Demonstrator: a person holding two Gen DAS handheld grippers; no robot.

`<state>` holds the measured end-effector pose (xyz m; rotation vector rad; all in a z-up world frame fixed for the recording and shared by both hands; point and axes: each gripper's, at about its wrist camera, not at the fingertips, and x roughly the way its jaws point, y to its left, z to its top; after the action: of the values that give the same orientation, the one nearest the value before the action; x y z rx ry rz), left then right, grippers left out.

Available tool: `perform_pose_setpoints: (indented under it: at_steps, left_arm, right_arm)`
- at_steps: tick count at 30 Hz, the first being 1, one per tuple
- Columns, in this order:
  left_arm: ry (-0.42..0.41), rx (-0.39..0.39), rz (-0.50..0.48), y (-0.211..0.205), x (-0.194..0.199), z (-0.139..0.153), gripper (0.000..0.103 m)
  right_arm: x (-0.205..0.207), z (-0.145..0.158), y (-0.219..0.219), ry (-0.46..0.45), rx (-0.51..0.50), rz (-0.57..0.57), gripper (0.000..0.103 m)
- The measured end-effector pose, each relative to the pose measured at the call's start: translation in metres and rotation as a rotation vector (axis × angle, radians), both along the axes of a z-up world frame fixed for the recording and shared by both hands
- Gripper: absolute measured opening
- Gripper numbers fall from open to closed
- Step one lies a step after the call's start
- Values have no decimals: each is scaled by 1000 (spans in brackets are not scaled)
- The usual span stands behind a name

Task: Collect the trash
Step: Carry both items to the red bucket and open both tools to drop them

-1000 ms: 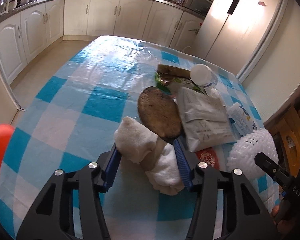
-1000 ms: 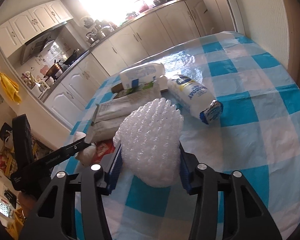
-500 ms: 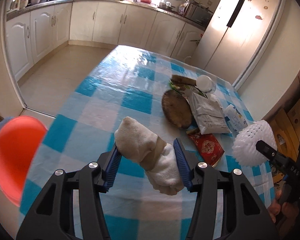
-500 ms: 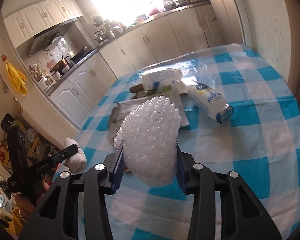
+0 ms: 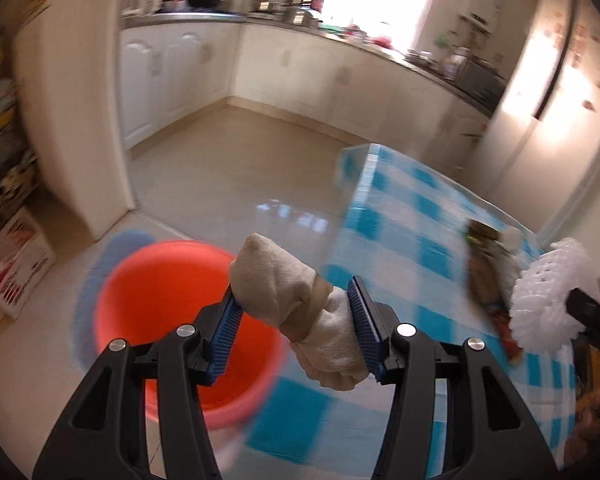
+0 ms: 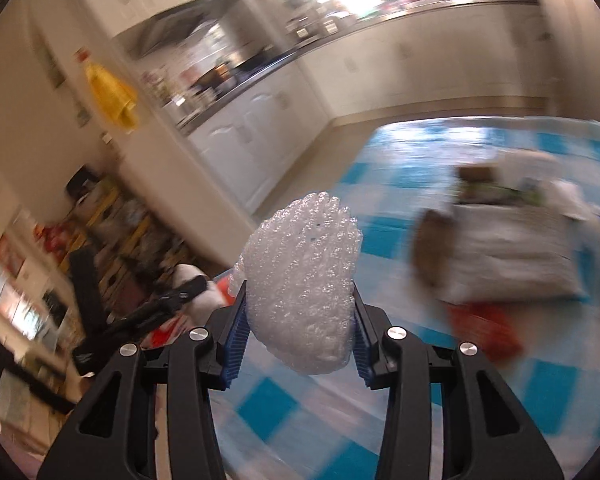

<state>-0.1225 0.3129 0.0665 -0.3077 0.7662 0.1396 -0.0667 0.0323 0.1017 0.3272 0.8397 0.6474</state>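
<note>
My left gripper (image 5: 296,320) is shut on a crumpled white tissue wad (image 5: 300,304), held in the air at the near corner of the table, just right of a red bucket (image 5: 172,320) on the floor. In the right wrist view my right gripper (image 6: 298,332) is shut on a white foam fruit net (image 6: 304,280), lifted above the blue-checked tablecloth (image 6: 380,236). The same foam net (image 5: 548,300) shows at the right edge of the left wrist view. The left gripper with the tissue wad (image 6: 196,288) appears blurred at the left of the right wrist view.
More trash lies on the table: a brown disc (image 6: 432,248), a white paper bag (image 6: 508,248), a red wrapper (image 6: 484,324). Tiled floor (image 5: 228,172) lies beyond the table. White cabinets (image 5: 340,80) line the far wall; cluttered shelves (image 6: 112,220) stand at the left.
Both grippers have swung left away from the trash pile, still holding the tissue wad and the foam net. The red bucket has come into view behind the left gripper, and the frames have blurred.
</note>
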Motion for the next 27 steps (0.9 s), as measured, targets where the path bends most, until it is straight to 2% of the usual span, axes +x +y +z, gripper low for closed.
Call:
perform_pose_setpoints:
  at_steps: [5, 9, 15, 18, 19, 20, 21, 22, 27]
  left_arm:
    - [40, -7, 94, 43, 1, -19, 54]
    - [94, -8, 124, 61, 6, -38, 55]
    - [163, -34, 163, 89, 13, -68, 56]
    - [182, -39, 182, 98, 15, -76, 60]
    - [182, -41, 194, 101, 15, -78, 64]
    - [177, -42, 215, 105, 14, -80, 74]
    - [170, -42, 233, 108, 12, -81, 78]
    - [166, -44, 241, 111, 12, -81, 79]
    - [159, -47, 284, 117, 6, -82, 80]
  right_arm:
    - [25, -5, 77, 22, -16, 162, 47]
    - [39, -15, 133, 38, -48, 267, 50]
    - [58, -42, 202, 76, -113, 347, 59]
    - [60, -54, 220, 77, -152, 352, 68]
    - [58, -58, 222, 77, -158, 353, 71]
    - [58, -61, 223, 84, -156, 355, 73]
    - [59, -64, 224, 96, -144, 359, 80]
    - [60, -67, 224, 108, -127, 354, 83]
    - [61, -67, 216, 109, -98, 329, 87]
